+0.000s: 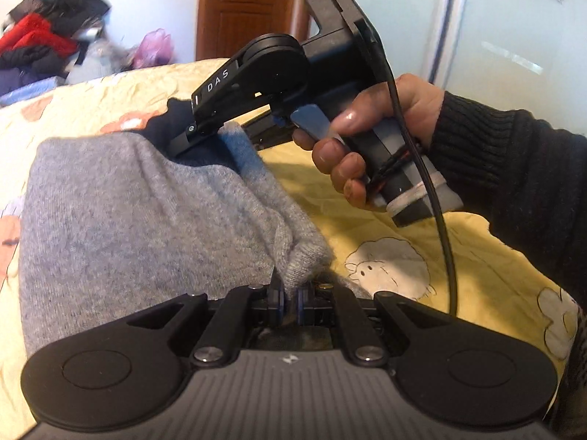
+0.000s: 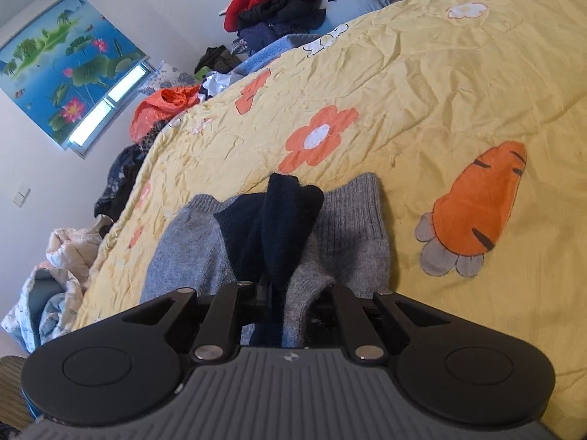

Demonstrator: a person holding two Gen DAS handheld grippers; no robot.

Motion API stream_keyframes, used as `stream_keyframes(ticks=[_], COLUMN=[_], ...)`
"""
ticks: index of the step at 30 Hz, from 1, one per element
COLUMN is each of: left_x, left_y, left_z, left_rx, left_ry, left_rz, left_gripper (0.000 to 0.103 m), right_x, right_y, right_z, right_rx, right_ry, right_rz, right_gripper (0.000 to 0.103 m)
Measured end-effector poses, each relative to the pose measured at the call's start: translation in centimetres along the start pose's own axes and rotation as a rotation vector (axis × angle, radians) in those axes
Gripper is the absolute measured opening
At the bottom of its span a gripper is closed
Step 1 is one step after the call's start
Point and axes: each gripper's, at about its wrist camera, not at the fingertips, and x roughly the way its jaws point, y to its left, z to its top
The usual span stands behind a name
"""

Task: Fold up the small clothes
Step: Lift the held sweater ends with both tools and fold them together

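A small grey knit sweater (image 1: 139, 212) with dark navy parts (image 1: 172, 124) lies on the yellow bedspread (image 1: 422, 227). My left gripper (image 1: 290, 295) is shut on a bunched grey corner of it at the near edge. My right gripper (image 1: 183, 143), held by a hand, pinches the sweater at its far navy and blue edge. In the right wrist view the right gripper (image 2: 284, 293) is shut on the sweater (image 2: 352, 227), with a navy fold (image 2: 279, 227) standing up between its jaws; its fingertips are hidden by the cloth.
The bedspread (image 2: 422, 91) has orange flower and carrot prints. A pile of red and dark clothes (image 2: 279, 0) sits beyond the bed's far end, also in the left wrist view (image 1: 40, 44). More clothes and an orange bag (image 2: 165, 106) lie along the bed's side. A wooden door (image 1: 249, 7) stands behind.
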Motion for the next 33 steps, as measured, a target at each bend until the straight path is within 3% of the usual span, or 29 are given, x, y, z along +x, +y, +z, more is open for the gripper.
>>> stream_keyframes(ticks=[1, 3, 4, 5, 6, 7, 9, 12, 16, 22, 24, 26, 27, 30, 33], left_x=[-0.9, -3.9, -5.5, -6.9, -8.4, -9.7, -10.6, -8.1, -2.9, 3.0, 4.9, 5.6, 5.5, 4.9, 3.7], left_y=[0.4, 2.0, 3.1, 4.4, 5.9, 7.2, 9.9, 14.7, 21.3, 23.5, 23.1, 22.0, 21.7, 21.7, 21.4], left_z=[0.1, 0.8, 1.2, 1.6, 2.0, 2.1, 2.8, 4.3, 4.2, 4.5, 4.8, 4.6, 4.6, 4.6, 4.9], left_rx=[0.002, -0.002, -0.016, -0.031, -0.051, -0.074, -0.117, -0.270, -0.582, -0.668, -0.663, -0.601, -0.589, -0.562, -0.515], left_ry=[-0.026, -0.084, -0.109, -0.143, -0.199, -0.267, -0.330, -0.270, -0.162, -0.068, -0.006, 0.010, 0.014, 0.004, -0.009], left_rz=[-0.032, -0.149, -0.208, -0.250, -0.244, -0.202, -0.119, 0.059, 0.061, 0.004, -0.014, -0.001, -0.014, -0.014, 0.019], left_gripper=[0.007, 0.017, 0.037, 0.074, 0.093, 0.103, 0.103, 0.103, 0.103, 0.102, 0.084, 0.049, 0.044, 0.033, 0.028], right_x=[-0.4, -2.0, -2.9, -3.7, -4.4, -5.0, -5.3, -4.1, -1.2, 1.5, 1.8, 2.1, 2.2, 2.3, 1.8], right_y=[-0.3, -0.4, -0.2, 0.0, 0.1, 0.2, 0.2, 0.2, 0.3, 0.7, 0.6, 0.7, 0.8, 0.7, 1.1], right_z=[0.1, 0.1, 0.1, 0.2, 0.4, 0.6, 1.2, 1.8, 1.7, 1.3, 1.3, 1.1, 1.0, 0.5, 0.4], right_rx=[0.031, 0.069, 0.069, 0.065, 0.051, 0.035, 0.027, 0.013, -0.001, -0.036, -0.028, -0.035, -0.047, -0.035, 0.007], right_ry=[-0.008, -0.067, -0.103, -0.133, -0.165, -0.193, -0.210, -0.188, -0.095, -0.025, -0.034, -0.045, -0.044, -0.034, -0.069], right_rz=[0.016, 0.033, 0.038, 0.032, 0.009, -0.022, -0.051, -0.096, -0.115, -0.144, -0.127, -0.113, -0.112, -0.083, -0.035], right_gripper=[0.028, 0.049, 0.053, 0.064, 0.071, 0.073, 0.077, 0.079, 0.079, 0.080, 0.080, 0.075, 0.062, 0.042, 0.038])
